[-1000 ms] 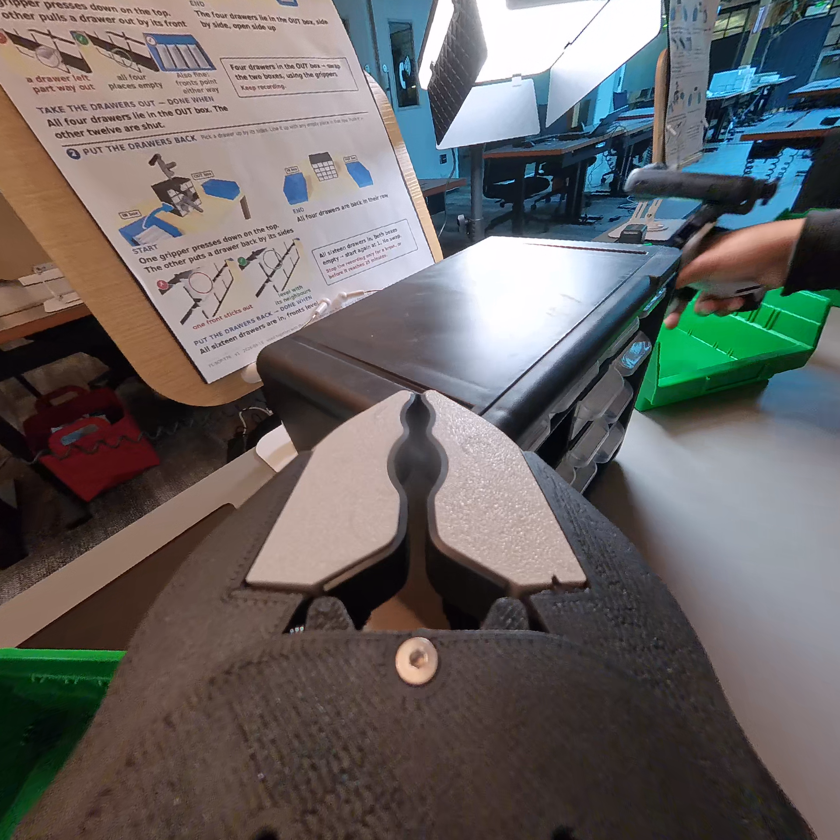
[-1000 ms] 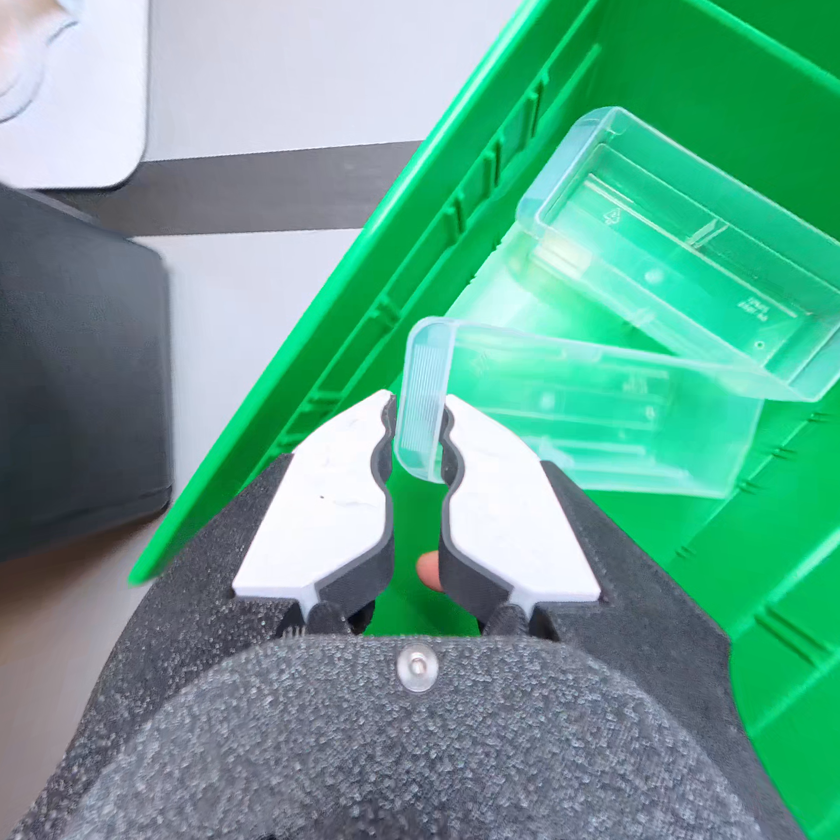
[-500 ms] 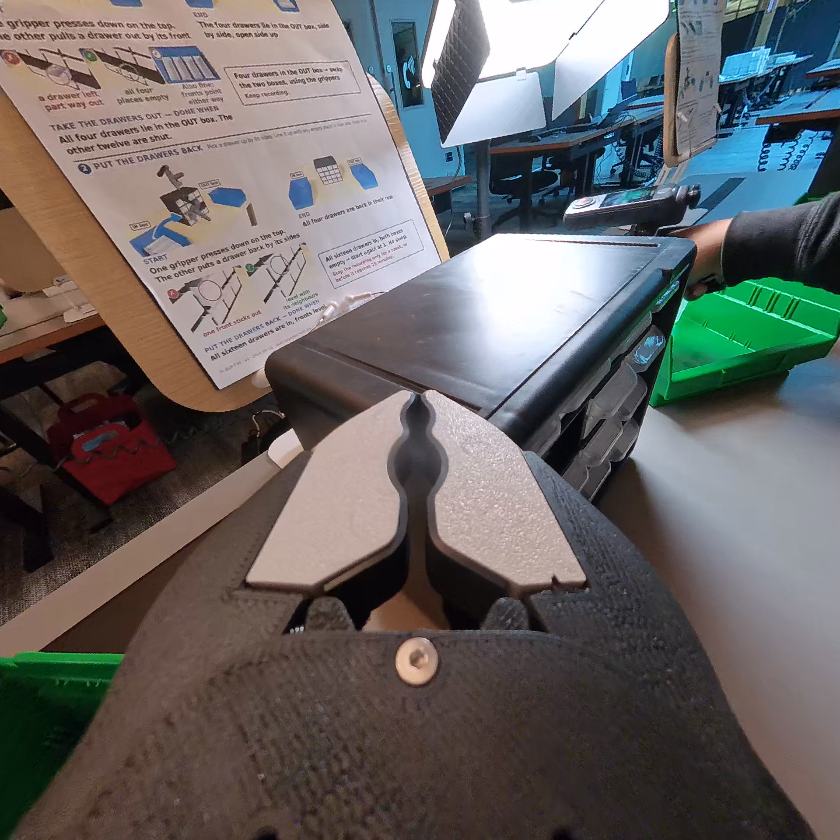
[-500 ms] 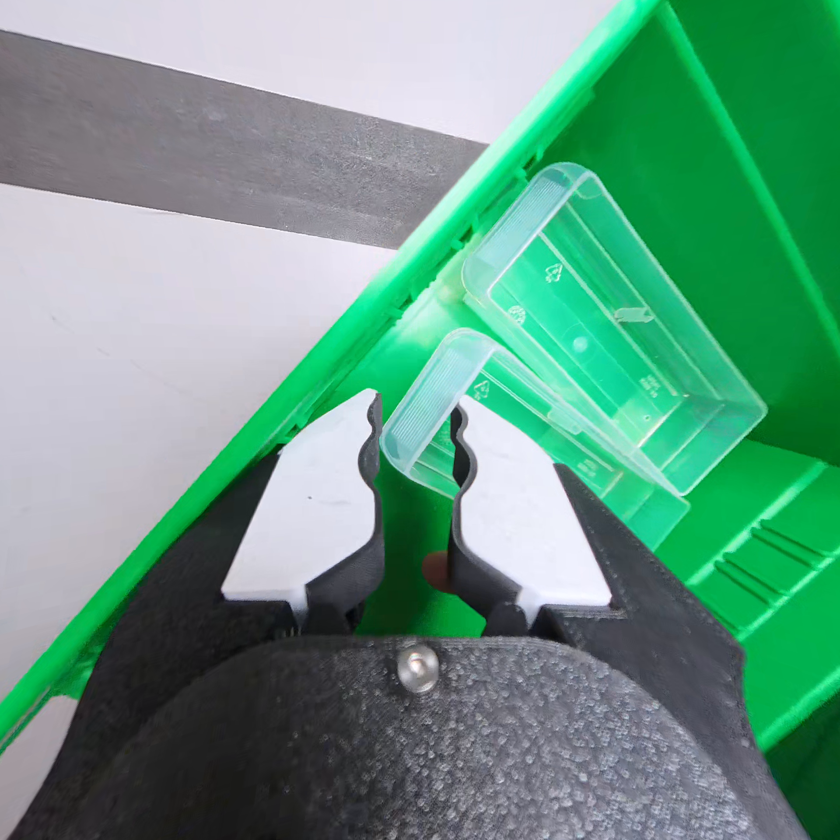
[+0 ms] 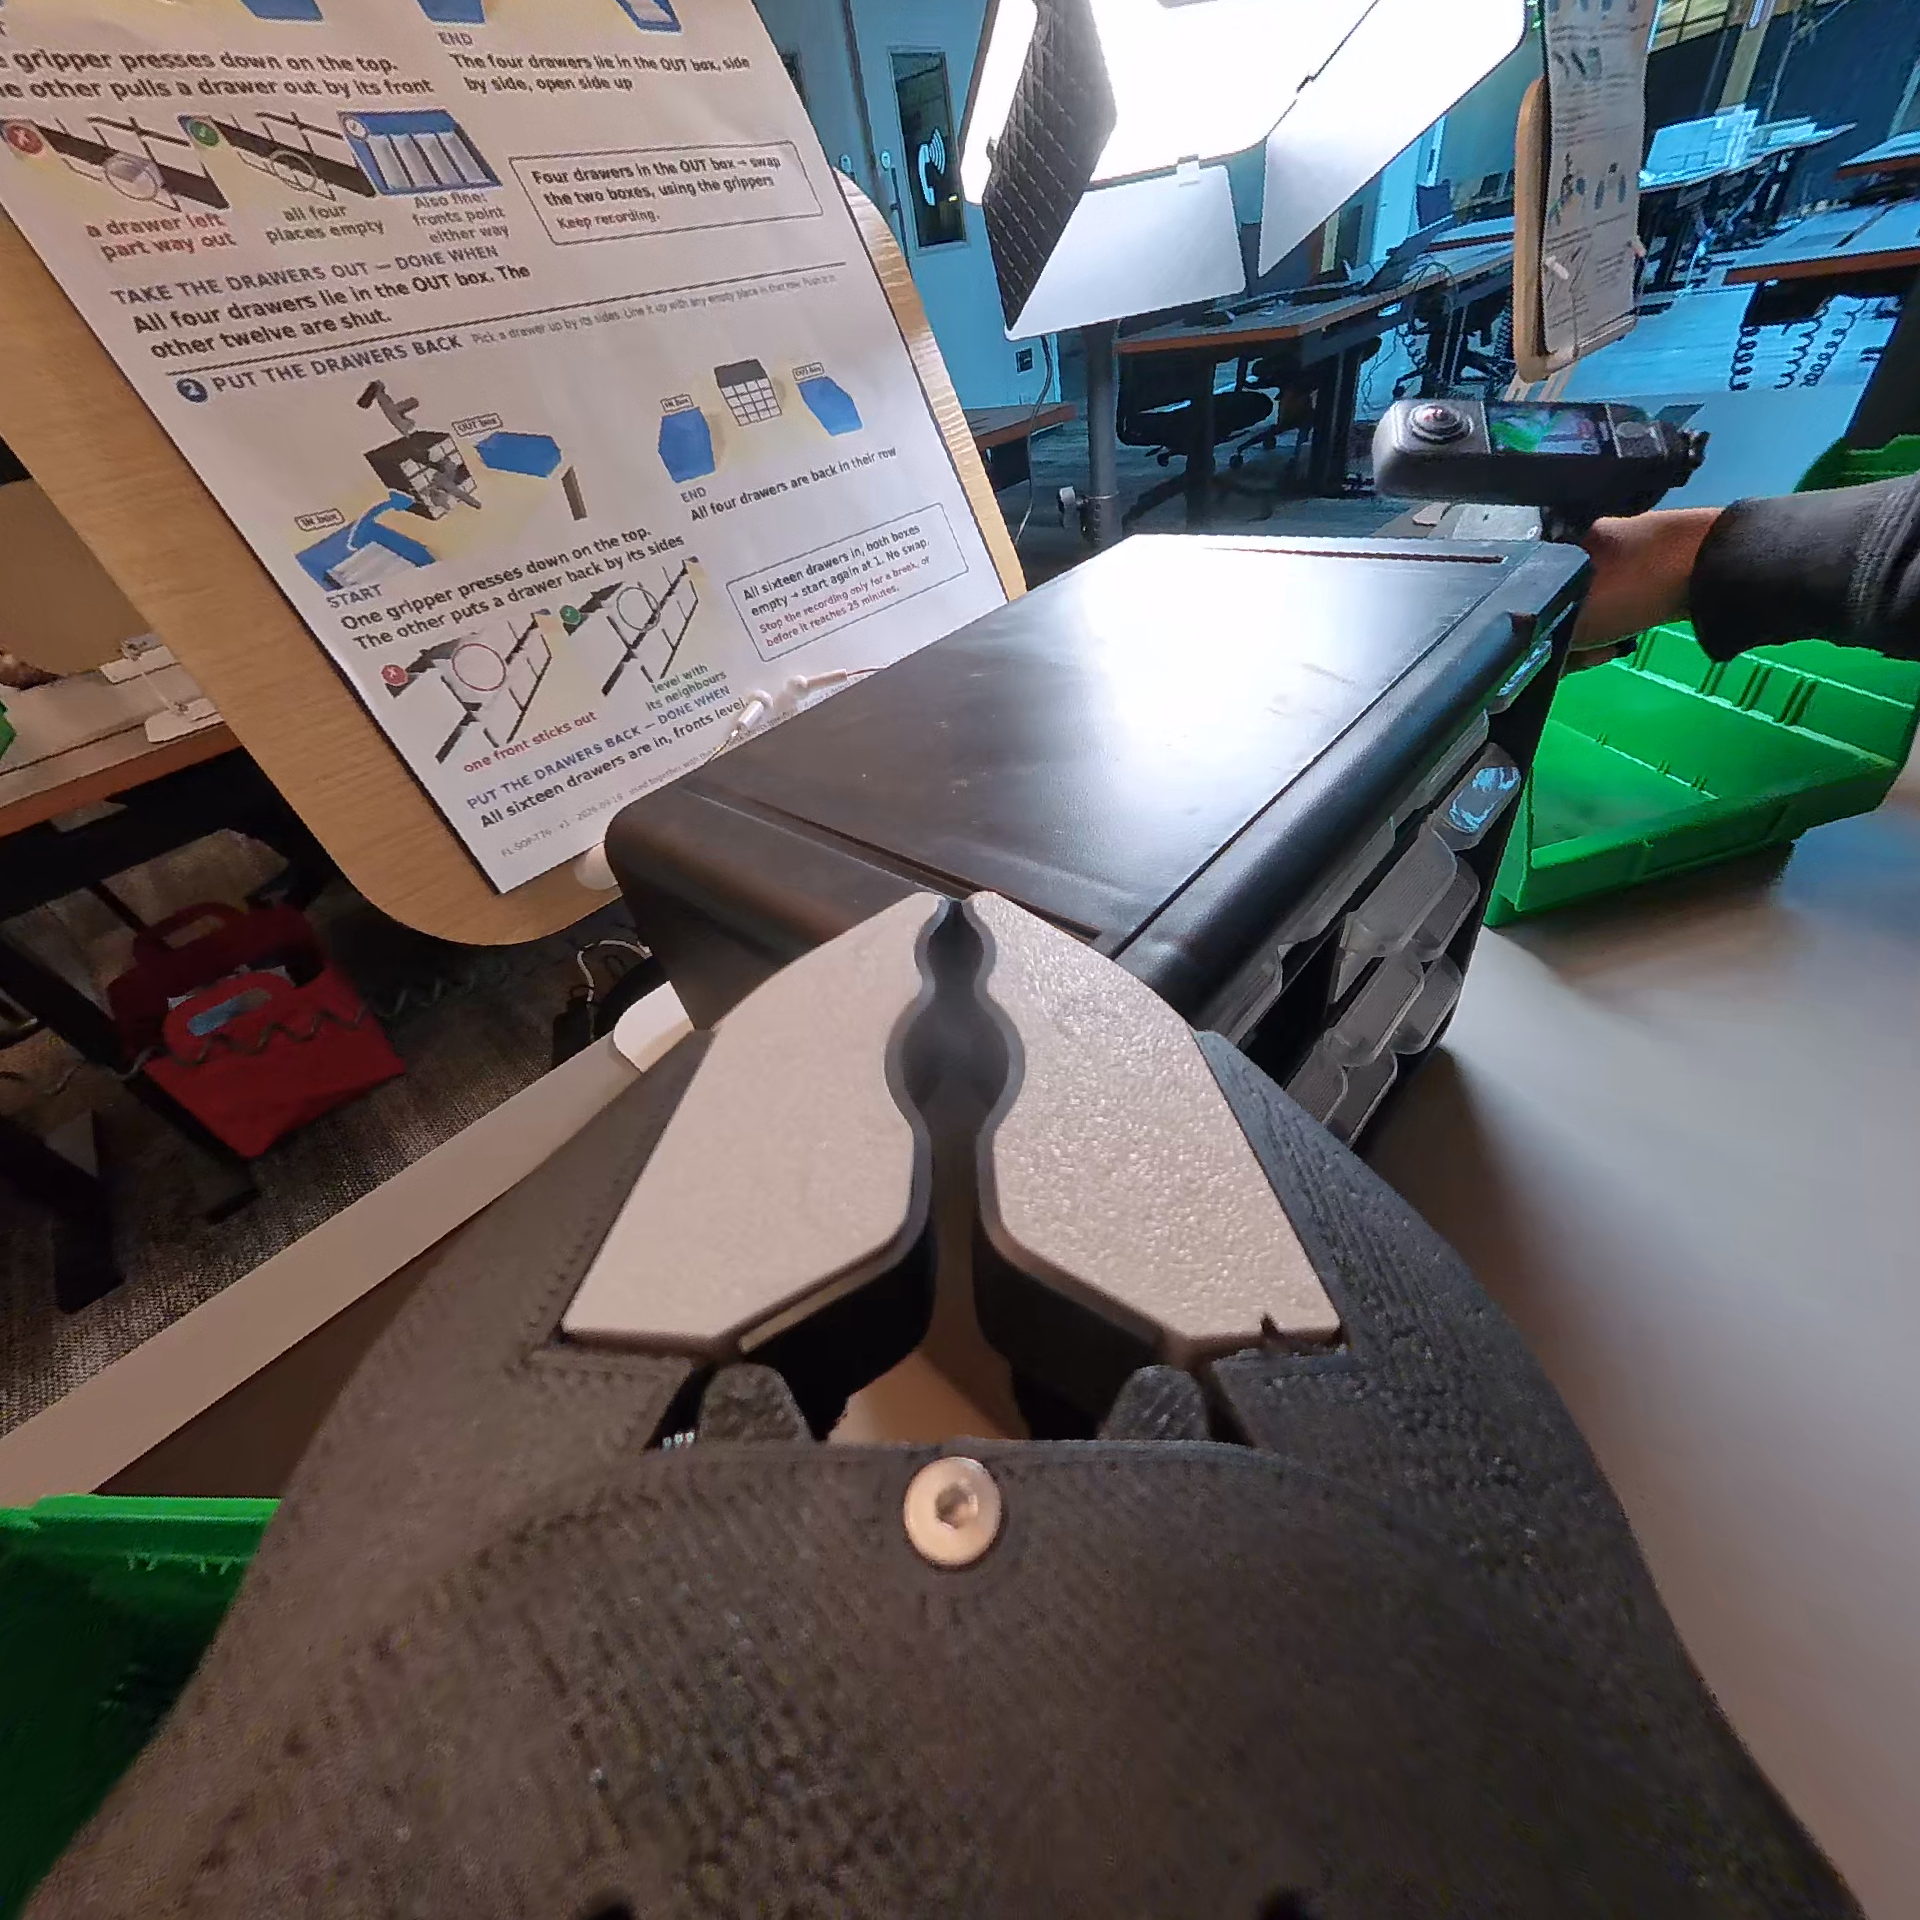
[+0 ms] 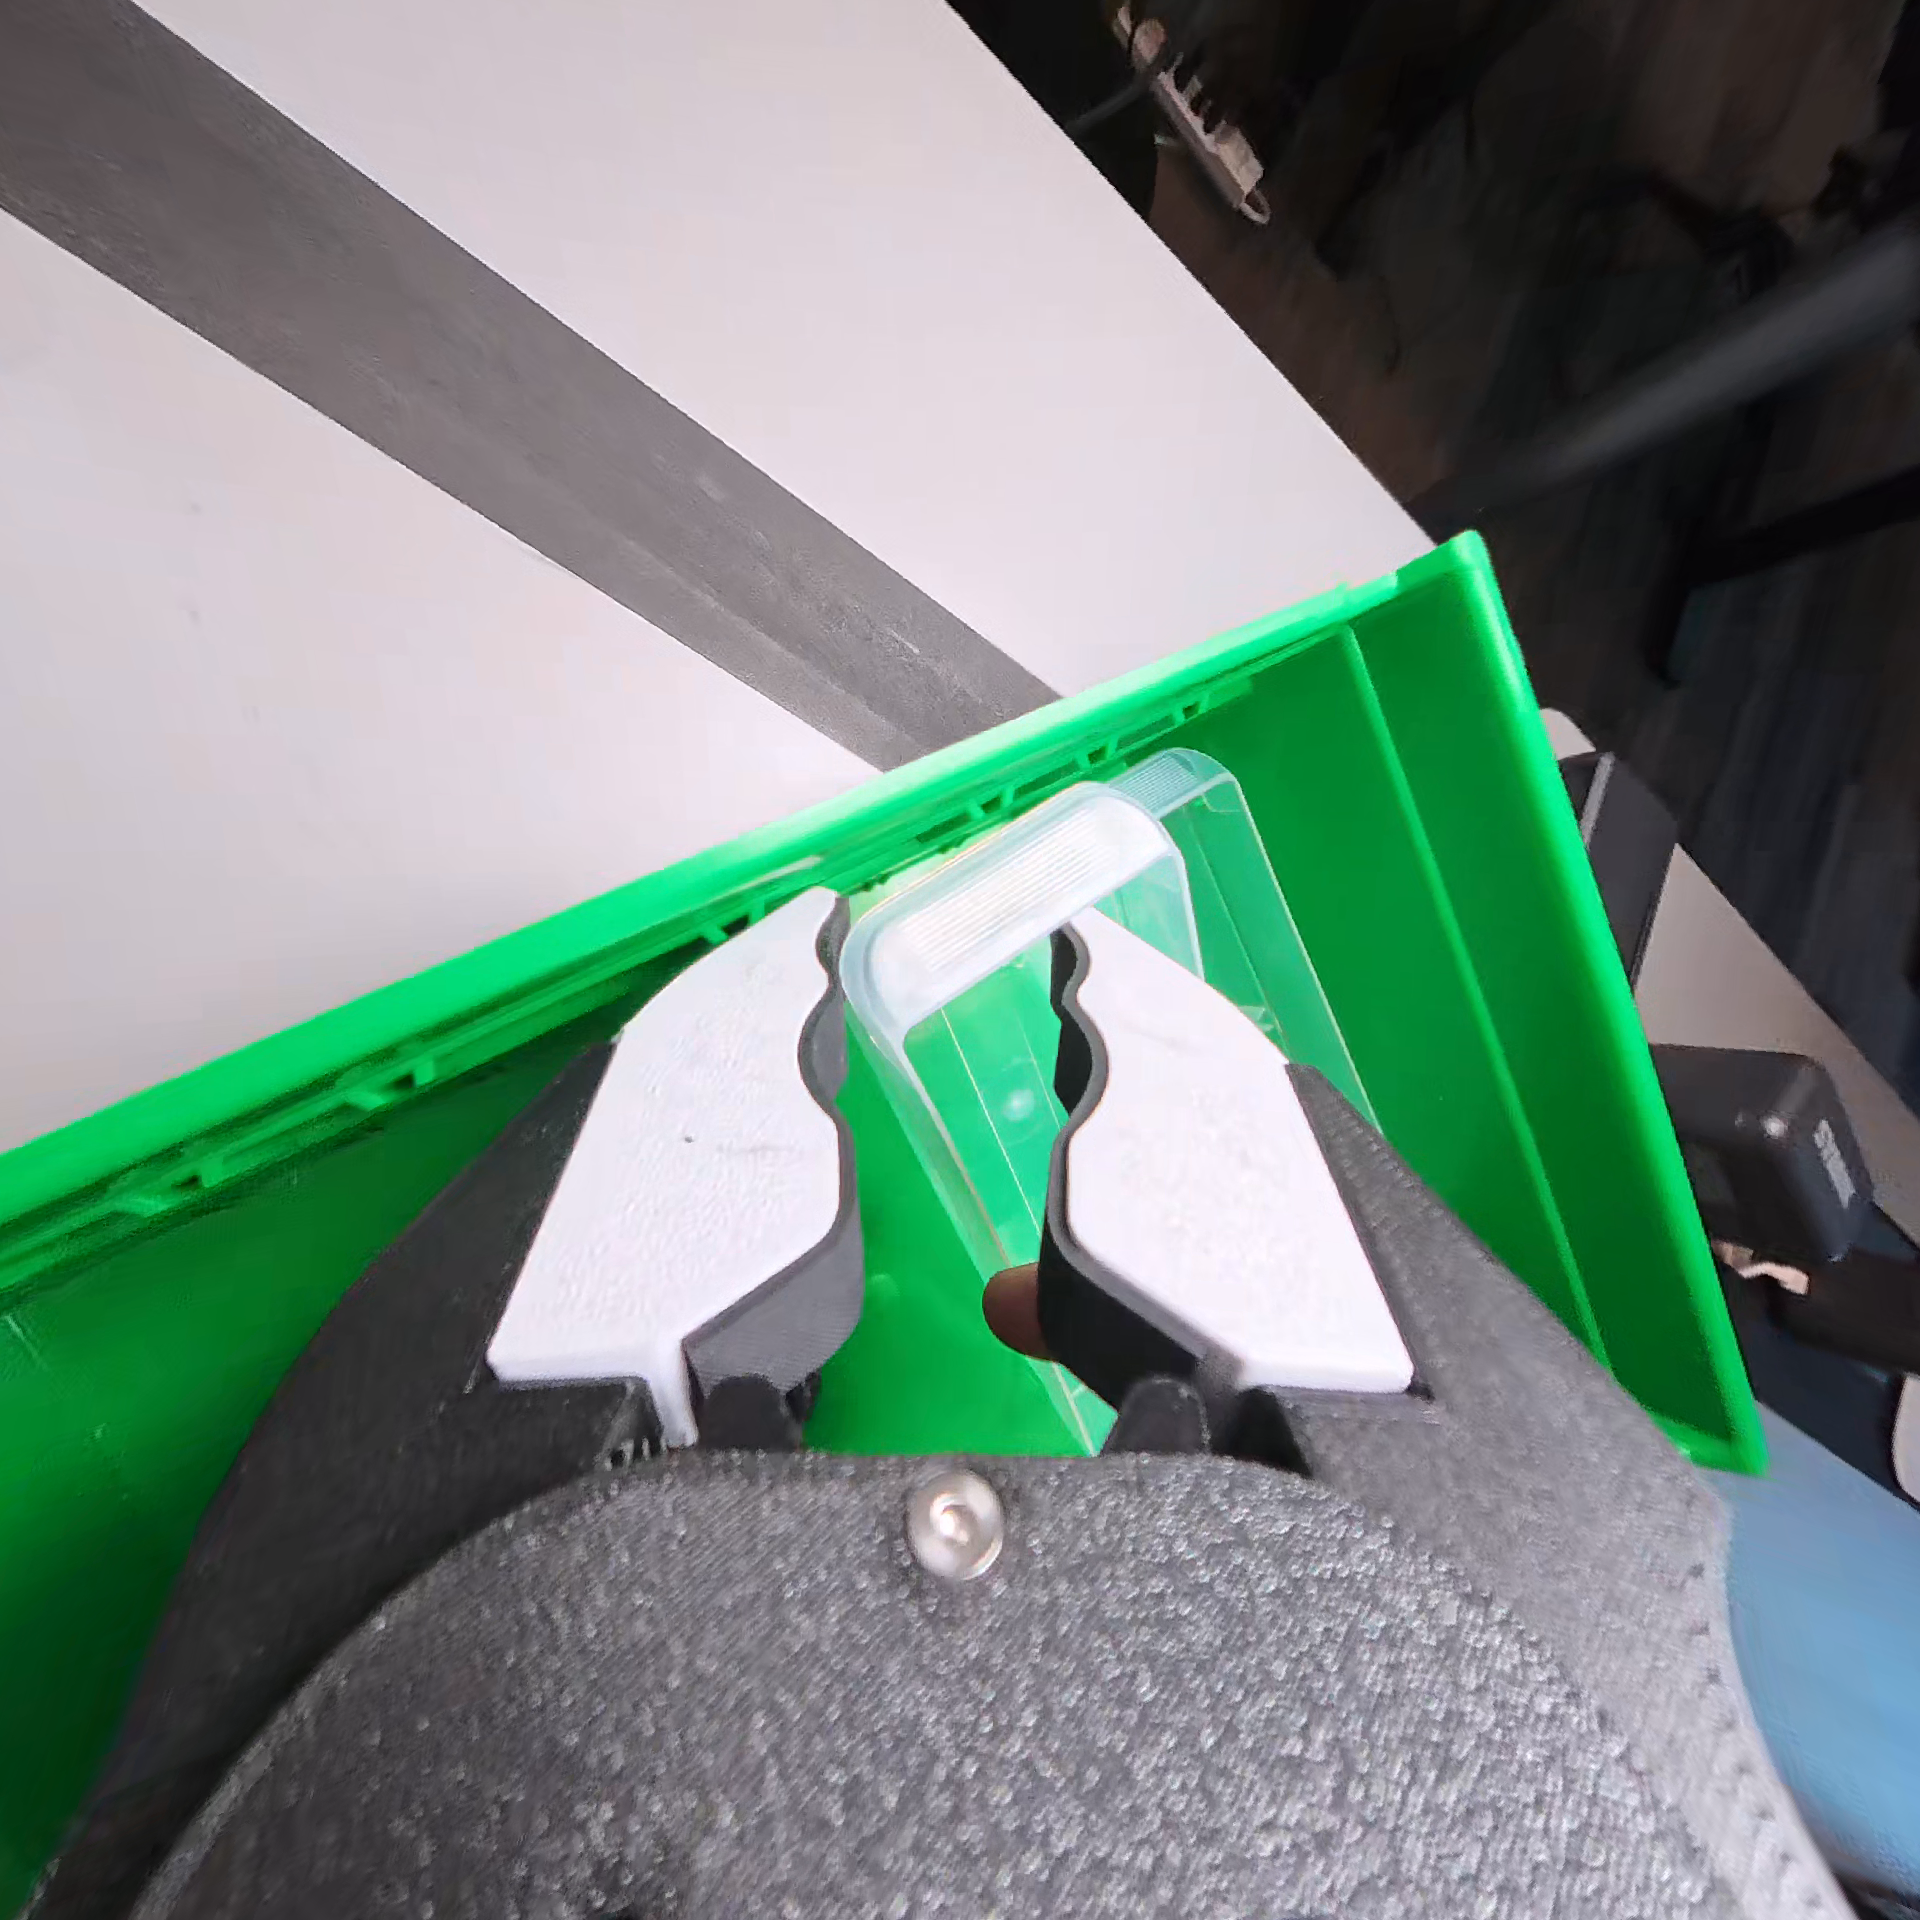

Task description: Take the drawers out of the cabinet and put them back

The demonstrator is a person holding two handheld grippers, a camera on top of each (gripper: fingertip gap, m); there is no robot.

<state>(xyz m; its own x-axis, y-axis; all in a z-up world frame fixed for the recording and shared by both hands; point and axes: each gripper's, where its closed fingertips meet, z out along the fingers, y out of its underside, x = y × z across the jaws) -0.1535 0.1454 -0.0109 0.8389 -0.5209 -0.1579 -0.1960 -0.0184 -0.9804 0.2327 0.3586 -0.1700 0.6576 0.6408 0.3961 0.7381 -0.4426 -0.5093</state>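
Observation:
The black cabinet (image 5: pixel 1143 707) stands on the table, with clear drawers (image 5: pixel 1403 935) in its front on the right. My left gripper (image 5: pixel 951 920) is shut and empty, just before the cabinet's near top corner. My right gripper (image 6: pixel 945 925) is open inside a green bin (image 6: pixel 1455 935). A clear drawer (image 6: pixel 997 904) rests between its spread fingers, front end up. A second clear drawer (image 6: pixel 1205 831) lies just behind it against the bin's wall. In the left wrist view the right gripper's handle (image 5: pixel 1538 457) and a hand are over that green bin (image 5: pixel 1714 748), beyond the cabinet.
A wooden board with an instruction poster (image 5: pixel 499 416) leans behind the cabinet. Another green bin (image 5: pixel 62 1610) sits at the lower left. The grey table (image 5: pixel 1662 1195) stretches to the right. A dark strip (image 6: pixel 468 364) crosses the table beside the bin.
My right gripper's jaws have spread and let go of the clear drawer, which now rests in the green bin. The right wrist view has swung round. My left gripper stays shut near the cabinet.

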